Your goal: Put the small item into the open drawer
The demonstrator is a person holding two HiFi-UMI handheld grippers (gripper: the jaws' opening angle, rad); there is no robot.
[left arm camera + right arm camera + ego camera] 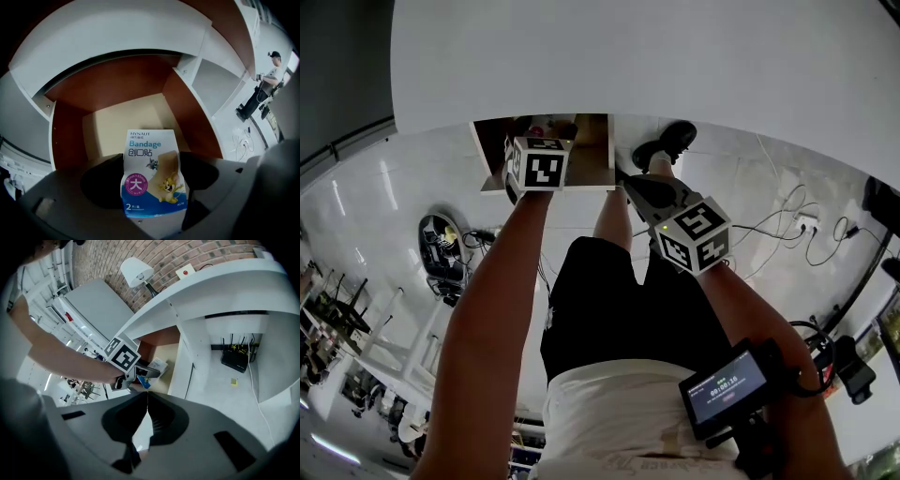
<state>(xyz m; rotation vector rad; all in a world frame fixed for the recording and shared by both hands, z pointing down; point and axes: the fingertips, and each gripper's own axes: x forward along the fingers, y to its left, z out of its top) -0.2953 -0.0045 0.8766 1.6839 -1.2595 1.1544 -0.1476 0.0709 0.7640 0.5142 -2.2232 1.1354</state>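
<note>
The small item is a flat blue-and-white bandage box (151, 146) with cartoon print. My left gripper (152, 160) is shut on its lower half and holds it upright above the open drawer (117, 124), which has a beige floor and red-brown walls. In the head view the left gripper's marker cube (536, 165) sits over the drawer (592, 150) under the white desk. My right gripper (147, 395) is shut with nothing in it and hangs to the right of the drawer (172, 357). The right gripper view shows the box (158, 366) from the side.
The white desk top (675, 56) spans the head view's upper part. The person's legs and black shoes (667, 142) stand just right of the drawer. Cables and a power strip (802, 225) lie on the floor; a black router (236, 359) sits under the desk.
</note>
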